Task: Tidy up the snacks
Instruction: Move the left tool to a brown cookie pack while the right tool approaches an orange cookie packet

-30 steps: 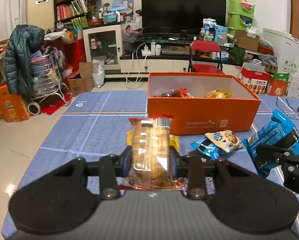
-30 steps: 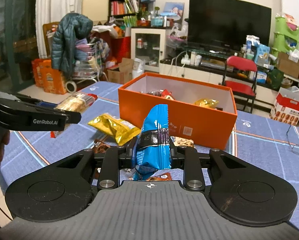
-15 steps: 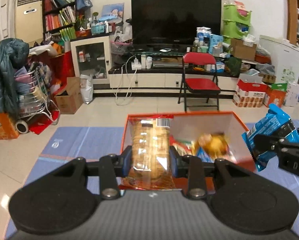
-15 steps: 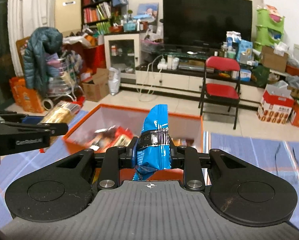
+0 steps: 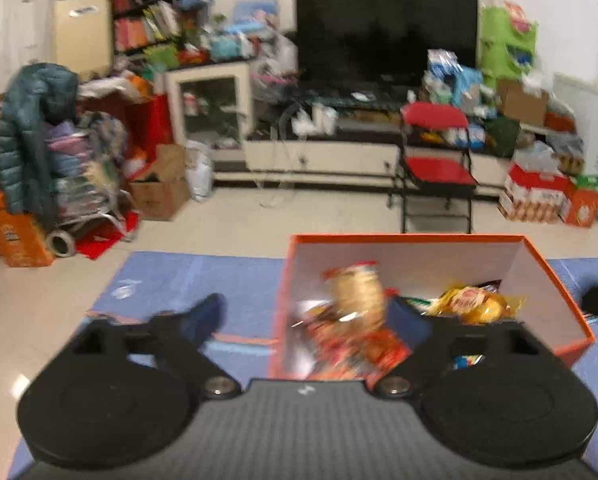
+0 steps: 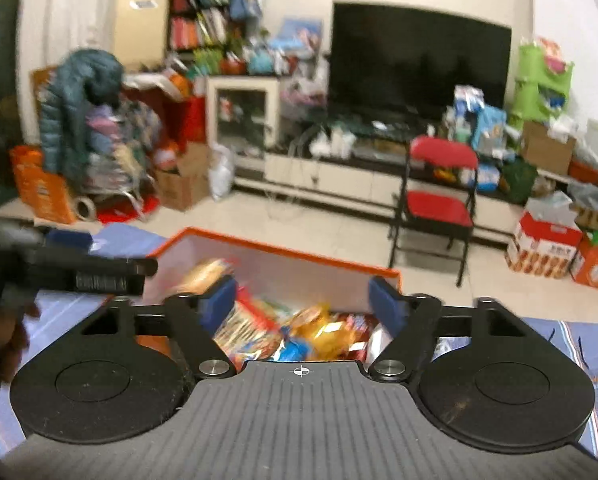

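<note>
Both jaws have just sprung apart! The left hand-held gripper (image 5: pixel 311 320) stands wide, and the biscuit pack (image 5: pixel 355 292) tumbles free between its fingers, blurred, long axis roughly upright and tipping away into the orange box (image 5: pixel 555 280). The right hand-held gripper (image 6: pixel 299 304) gapes too, nothing pinched; below it the blue packet (image 6: pixel 293 354) lies among the heap, its direction too blurred to tell. These look light, crinkly and slippery, the biscuits likely brittle, so a gentle pinch across the narrow middle suits. Beyond, the blue-clothed table (image 5: pixel 171 280).
</note>
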